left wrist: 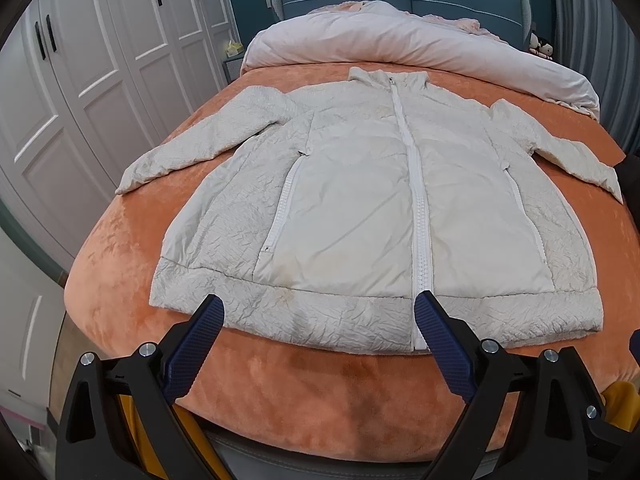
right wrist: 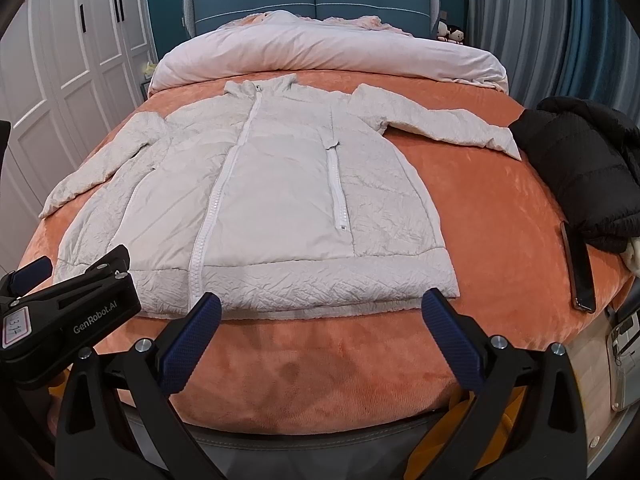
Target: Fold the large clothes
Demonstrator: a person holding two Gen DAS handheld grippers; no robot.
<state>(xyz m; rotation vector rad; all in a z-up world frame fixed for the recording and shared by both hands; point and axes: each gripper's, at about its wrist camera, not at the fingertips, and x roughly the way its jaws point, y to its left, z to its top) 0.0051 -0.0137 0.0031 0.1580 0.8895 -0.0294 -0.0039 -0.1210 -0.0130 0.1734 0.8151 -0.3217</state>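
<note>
the left gripper [left wrist: 318, 316] gapes wide, empty, at the jacket [left wrist: 360, 200] hem. the jacket lies flat, zipped, sleeves spread, mid bed [left wrist: 320, 400]. the right gripper [right wrist: 322, 314] is equally wide and empty. far right sit a black coat [right wrist: 580, 168] and phone [right wrist: 578, 268]; a swung sleeve could snag them, and slick fabric may slip.

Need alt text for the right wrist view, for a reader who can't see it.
A white zip-up jacket lies flat, front up, sleeves spread, on an orange bedspread. The open right gripper is near its hem, the left gripper at lower left. A black jacket and a phone lie at the right.
</note>
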